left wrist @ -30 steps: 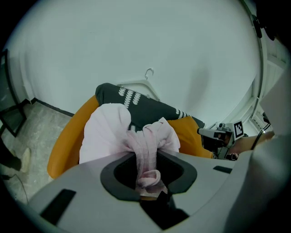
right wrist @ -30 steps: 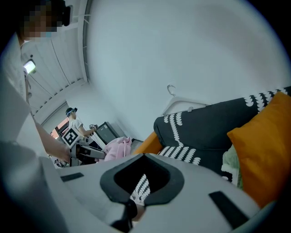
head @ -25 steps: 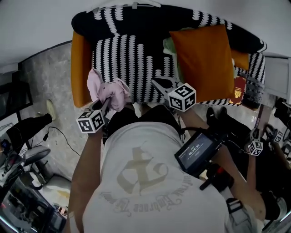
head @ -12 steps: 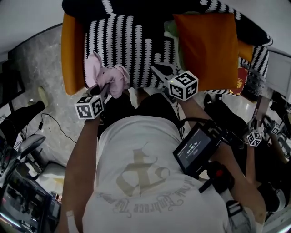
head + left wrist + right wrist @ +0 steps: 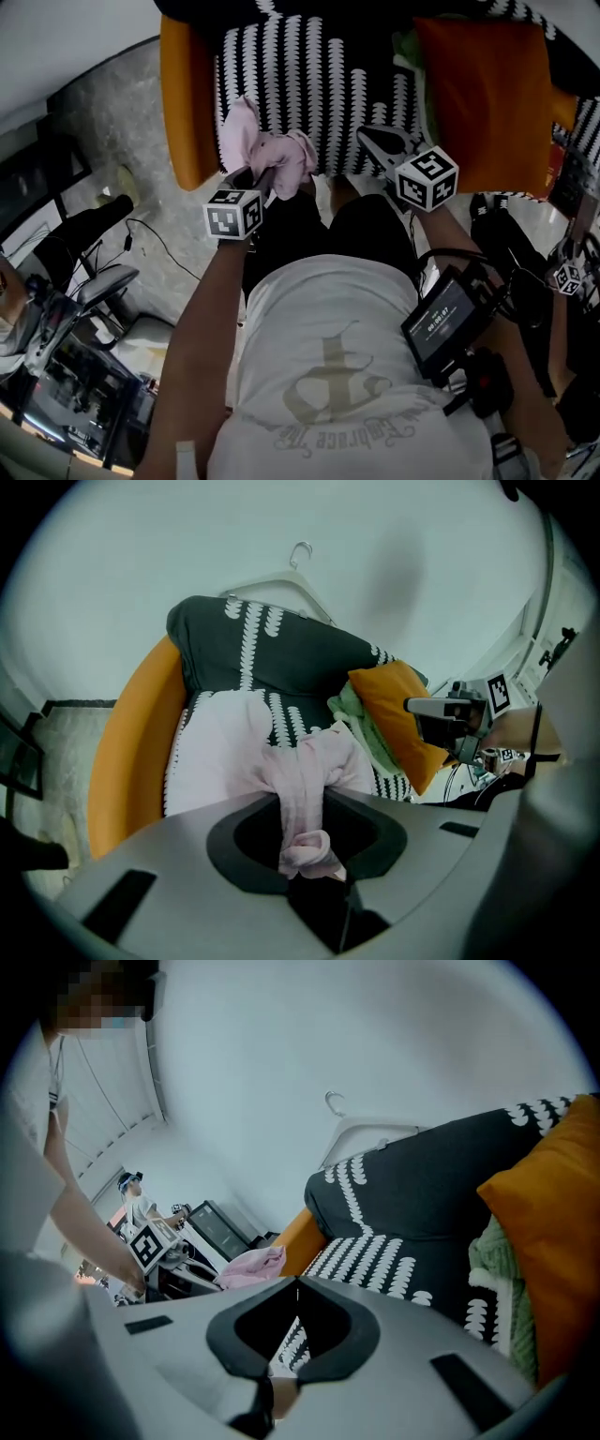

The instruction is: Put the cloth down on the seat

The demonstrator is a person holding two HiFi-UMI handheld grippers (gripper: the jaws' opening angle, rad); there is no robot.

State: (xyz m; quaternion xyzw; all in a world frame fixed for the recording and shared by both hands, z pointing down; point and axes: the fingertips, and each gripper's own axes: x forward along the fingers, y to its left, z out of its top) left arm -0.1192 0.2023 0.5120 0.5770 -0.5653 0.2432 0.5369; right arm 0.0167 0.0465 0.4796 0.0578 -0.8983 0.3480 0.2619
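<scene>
A pink cloth (image 5: 267, 150) hangs bunched from my left gripper (image 5: 265, 178), which is shut on it just above the front left of the seat (image 5: 319, 84). The seat is an orange armchair under a black throw with white stripes. In the left gripper view a twisted fold of the cloth (image 5: 300, 780) is pinched between the jaws of my left gripper (image 5: 309, 855), and the rest drapes forward over the seat. My right gripper (image 5: 370, 139) hovers at the seat's front edge, shut and empty. From the right gripper view the cloth (image 5: 248, 1267) shows at the left.
An orange cushion (image 5: 487, 94) and a green fabric (image 5: 405, 47) fill the seat's right side. The orange armrest (image 5: 187, 94) stands just left of the cloth. A wire hanger (image 5: 300, 555) rests on the chair back. Cables and equipment (image 5: 84, 309) crowd the floor at the left.
The head view has swung, so the chair sits further right and higher in the picture. The left gripper keeps its grip on the cloth by the armrest. The right gripper stays shut.
</scene>
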